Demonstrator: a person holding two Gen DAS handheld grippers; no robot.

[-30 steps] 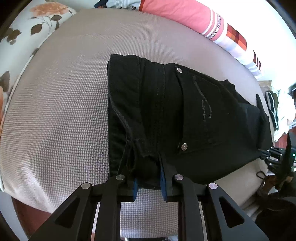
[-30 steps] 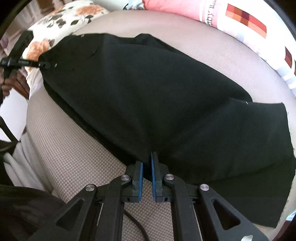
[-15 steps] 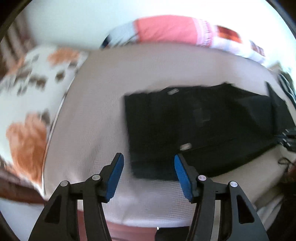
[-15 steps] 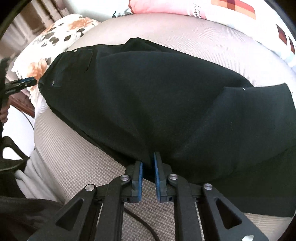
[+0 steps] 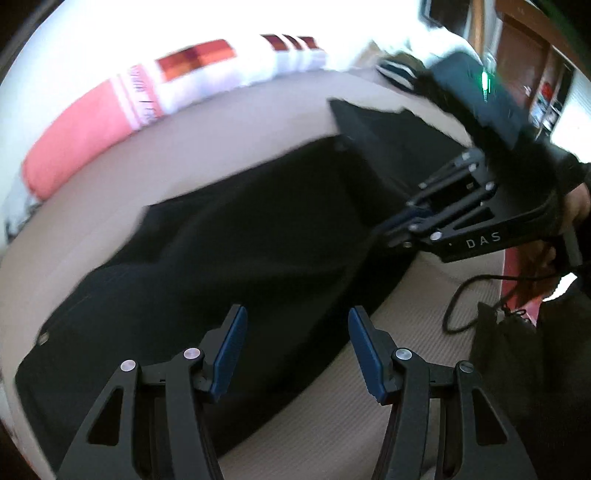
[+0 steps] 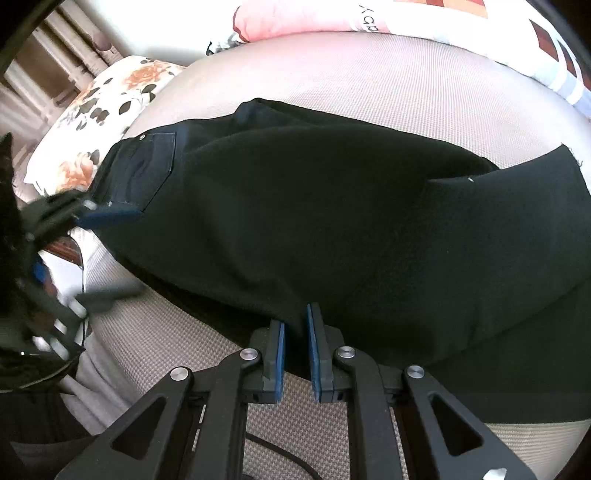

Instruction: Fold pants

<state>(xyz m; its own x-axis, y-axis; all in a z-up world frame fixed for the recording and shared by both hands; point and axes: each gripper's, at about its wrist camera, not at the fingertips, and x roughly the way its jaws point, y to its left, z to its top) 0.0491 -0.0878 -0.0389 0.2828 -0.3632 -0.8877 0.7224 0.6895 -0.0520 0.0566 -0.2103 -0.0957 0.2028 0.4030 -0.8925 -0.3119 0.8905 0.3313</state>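
Lying across a beige woven bed cover (image 6: 424,92), black pants (image 6: 332,221) spread flat, waist end toward the floral pillow (image 6: 107,107), leg end toward the right edge of the right wrist view.

Item, far left of that view: floral pillow, orange blooms with dark leaves, beside the cover's edge.

Item, left: left gripper (image 6: 85,251), blurred, jaws spread wide, one blue pad at the waist corner near the back pocket (image 6: 147,173); contact there cannot be told. In its own view the left gripper (image 5: 295,350) hangs over the pants (image 5: 240,240), blue pads well apart, nothing between them.

Item, centre: right gripper (image 6: 295,350), blue pads drawn close on a pinch of the near edge of the pants, cloth rising between them. Seen from the left wrist view, the right gripper (image 5: 402,221) bites the same edge.

Item, upper right: pink, white and plaid bolster (image 6: 369,18) along the far side of the cover.
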